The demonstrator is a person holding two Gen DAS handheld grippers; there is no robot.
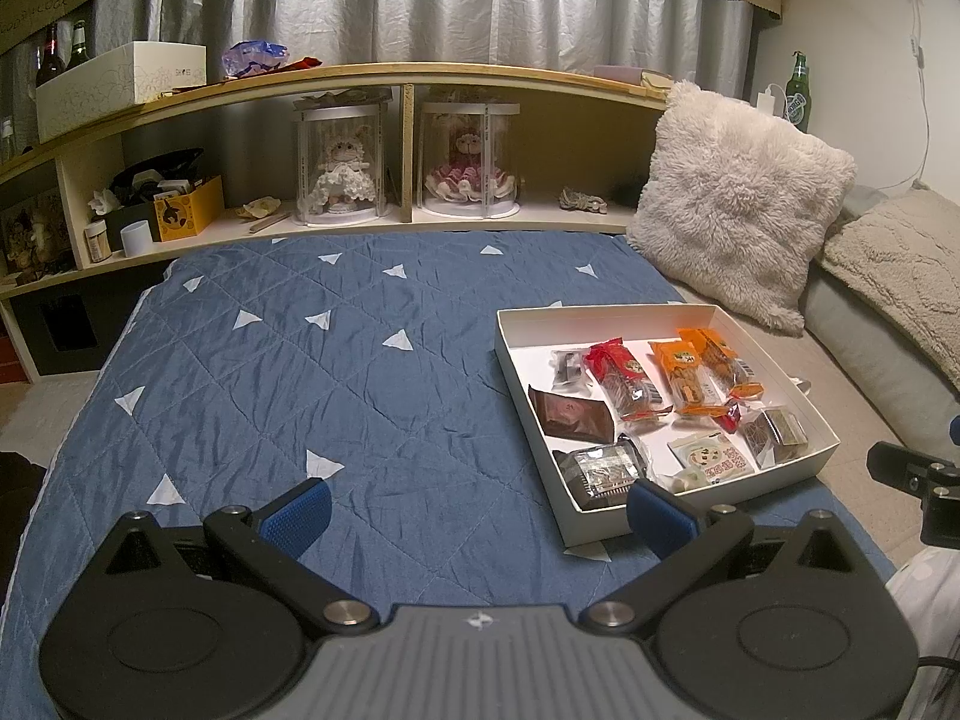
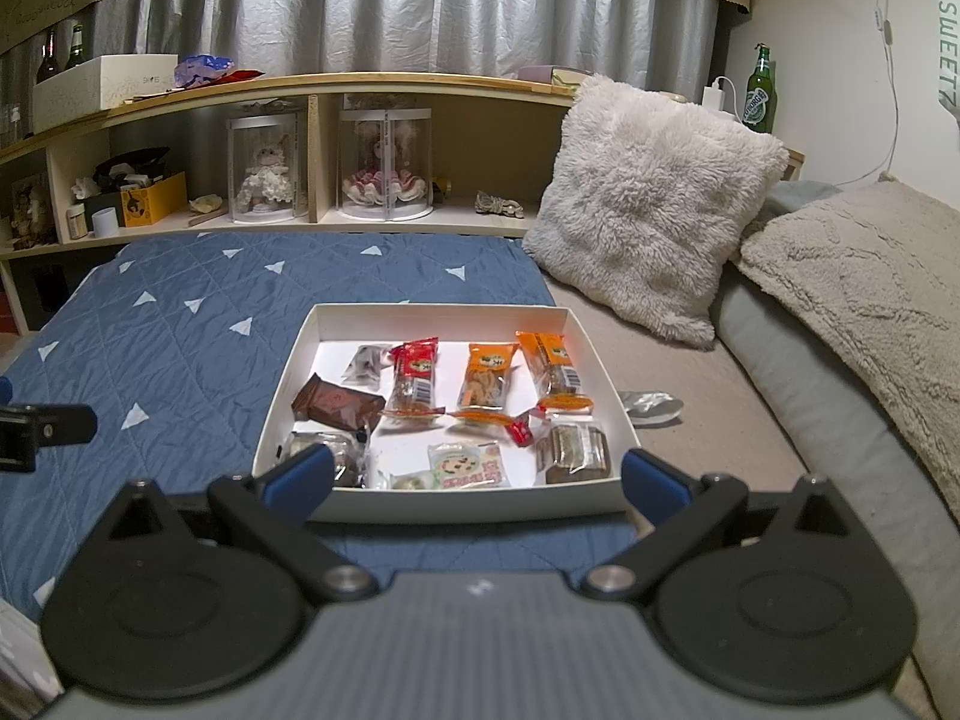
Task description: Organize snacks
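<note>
both claws empty, snacks all in the box

the left claw (image 1: 477, 510) stands wide and holds nothing, hovering over the blue quilt (image 1: 288, 372) with the white box (image 1: 600, 531) off to its right. the right claw (image 2: 477, 486) is just as wide and just as empty, low in front of the box's near wall, squarely facing it

going left to right inside the box: a brown wrapped bar (image 2: 339, 402) and a dark clear-wrapped cake (image 2: 327, 450) on the left, a small clear packet (image 2: 366, 363) behind them, then a red packet (image 2: 411, 381), two orange packets (image 2: 487, 381) (image 2: 549, 363) side by side, a small red sweet (image 2: 519, 429), a pale printed packet (image 2: 468, 465) at the front, and a clear-wrapped brown cake (image 2: 573, 450) in the near right corner

judging by how things lie, gathering looks done: no snack shows on the quilt. the long packets already sit in a rough row at the back; the front ones lie askew and partly overlapping, so neatening may remain. a crumpled silvery scrap (image 2: 651, 405) lies on the beige sheet just right of the box; whether it counts as a snack i cannot tell
</note>
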